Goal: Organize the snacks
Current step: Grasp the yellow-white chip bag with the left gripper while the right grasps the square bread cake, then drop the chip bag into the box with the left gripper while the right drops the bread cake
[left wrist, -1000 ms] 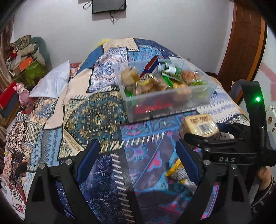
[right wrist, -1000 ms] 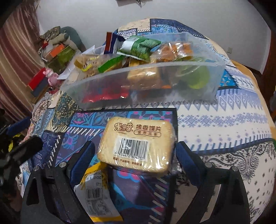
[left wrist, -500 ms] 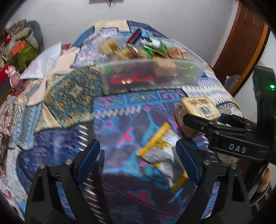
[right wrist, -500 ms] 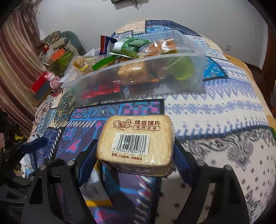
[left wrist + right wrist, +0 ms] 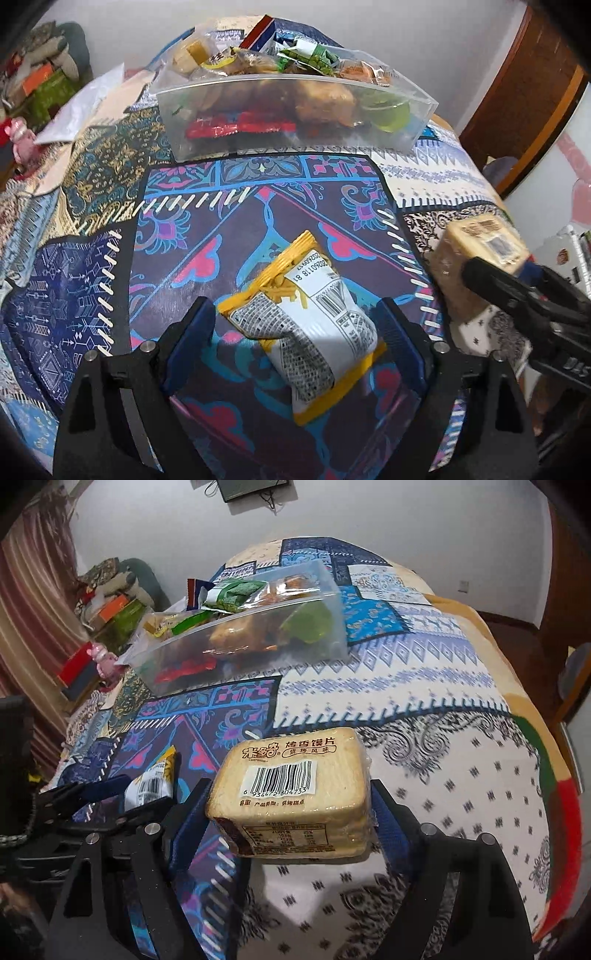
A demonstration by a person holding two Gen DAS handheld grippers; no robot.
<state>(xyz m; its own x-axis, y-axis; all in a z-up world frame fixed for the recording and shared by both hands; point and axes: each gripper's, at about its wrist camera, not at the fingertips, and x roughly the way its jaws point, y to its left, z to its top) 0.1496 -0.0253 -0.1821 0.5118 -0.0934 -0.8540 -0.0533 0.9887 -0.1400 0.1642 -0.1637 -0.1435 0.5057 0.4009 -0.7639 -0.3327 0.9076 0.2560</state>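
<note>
Counting: one yellow snack bag (image 5: 306,317) | one biscuit pack (image 5: 299,790) | one bin (image 5: 295,122)

Between your right gripper's (image 5: 291,812) fingers, the biscuit pack (image 5: 295,786) is showing "烤香馍片" and barcode 6 934472 804733. Between your left gripper's (image 5: 295,332) fingers, the yellow snack bag (image 5: 306,325) is displaying "20260118". "DAS" is reading on the right gripper body.
</note>
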